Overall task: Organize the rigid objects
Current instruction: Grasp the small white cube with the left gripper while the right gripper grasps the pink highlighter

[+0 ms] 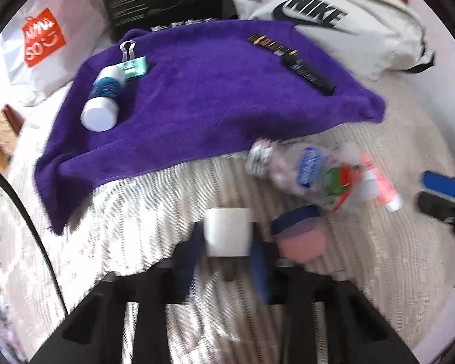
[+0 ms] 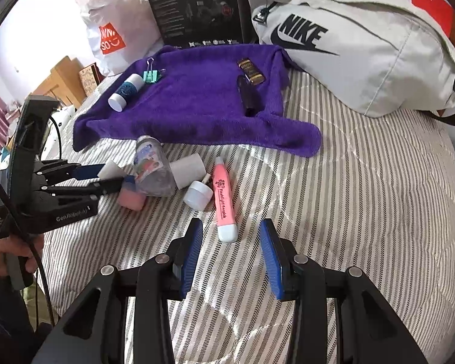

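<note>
The left gripper (image 1: 227,242) is clenched around a small white cylinder (image 1: 227,232), one blue pad on each side of it; in the right wrist view the same gripper (image 2: 112,176) comes in from the left, held by a hand (image 2: 12,251) at the lower edge. Just beside the white cylinder lies a pink jar with a dark blue lid (image 1: 300,236); next to it is a clear plastic bottle (image 2: 151,166) on its side, with a colourful label. Against the bottle rests another white cylinder (image 2: 188,170); near it are a small white jar (image 2: 198,194) and a pink tube with a white cap (image 2: 224,203), all on the striped bed cover (image 2: 364,212).

The right gripper (image 2: 230,257) is released, its blue pads wide apart and holding nothing; the cap end of the pink tube lies just ahead, between the fingertips.

Farther back a purple towel (image 2: 197,106) is spread on the bed; on it lie a white bottle with a blue label (image 2: 126,91), a teal binder clip (image 2: 151,74) touching that bottle, a small dark bottle with a gold label (image 2: 251,71), and a dark slim object (image 2: 245,97) beside it. Behind the towel stand a black box (image 2: 194,9), a white shopping bag (image 2: 112,36) and a grey Nike bag (image 2: 348,45).
</note>
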`<move>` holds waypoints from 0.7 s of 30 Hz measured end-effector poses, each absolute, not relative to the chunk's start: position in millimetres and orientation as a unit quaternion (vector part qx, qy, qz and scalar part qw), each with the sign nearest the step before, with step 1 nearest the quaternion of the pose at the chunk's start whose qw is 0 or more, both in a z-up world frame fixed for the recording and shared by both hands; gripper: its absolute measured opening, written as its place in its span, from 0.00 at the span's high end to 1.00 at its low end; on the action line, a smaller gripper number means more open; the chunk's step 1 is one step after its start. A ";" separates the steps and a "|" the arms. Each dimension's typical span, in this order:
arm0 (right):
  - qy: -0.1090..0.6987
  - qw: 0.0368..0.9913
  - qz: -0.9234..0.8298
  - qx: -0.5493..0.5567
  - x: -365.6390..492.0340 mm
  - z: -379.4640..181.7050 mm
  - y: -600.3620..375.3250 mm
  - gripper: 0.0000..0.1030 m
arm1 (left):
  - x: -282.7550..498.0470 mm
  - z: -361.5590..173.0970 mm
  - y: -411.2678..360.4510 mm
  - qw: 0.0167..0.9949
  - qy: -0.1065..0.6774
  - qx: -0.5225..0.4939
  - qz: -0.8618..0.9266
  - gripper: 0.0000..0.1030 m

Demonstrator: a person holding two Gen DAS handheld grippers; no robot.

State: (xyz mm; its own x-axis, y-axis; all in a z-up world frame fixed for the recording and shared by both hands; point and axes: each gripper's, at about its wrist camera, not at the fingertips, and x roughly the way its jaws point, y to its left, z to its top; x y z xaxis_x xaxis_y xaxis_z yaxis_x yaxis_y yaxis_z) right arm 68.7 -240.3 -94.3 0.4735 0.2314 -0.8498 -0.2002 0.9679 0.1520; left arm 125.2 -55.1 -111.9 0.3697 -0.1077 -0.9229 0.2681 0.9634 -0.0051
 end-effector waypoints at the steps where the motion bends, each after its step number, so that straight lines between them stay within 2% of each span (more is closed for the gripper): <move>1: 0.498 0.858 0.126 0.016 70.0 -96.1 -240.0 0.62 | 125.3 -112.0 -54.7 0.824 0.550 0.071 -0.114 0.76; 11: 0.509 0.847 0.148 -0.048 94.5 -125.3 -216.0 0.64 | 123.3 -113.8 -53.6 0.824 0.548 0.077 -0.120 0.75; 17: 0.483 0.858 0.152 -0.083 99.3 -128.1 -209.0 0.74 | 123.1 -112.7 -54.2 0.825 0.548 0.076 -0.117 0.75; 19: 0.481 0.858 0.157 -0.083 101.9 -127.3 -209.6 0.85 | 123.3 -112.7 -54.4 0.825 0.547 0.079 -0.118 0.75; 21: 0.489 0.854 0.158 -0.079 103.1 -125.9 -213.9 0.85 | 123.4 -112.6 -53.0 0.824 0.549 0.077 -0.118 0.75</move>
State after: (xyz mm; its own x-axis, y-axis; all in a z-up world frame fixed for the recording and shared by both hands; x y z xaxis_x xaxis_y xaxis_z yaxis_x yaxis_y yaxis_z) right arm 103.1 -213.9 -125.9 0.4719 0.1926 -0.8604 -0.3479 0.9373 0.0190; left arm 123.4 -53.0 -112.6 0.3693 -0.1098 -0.9228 0.2779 0.9606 -0.0031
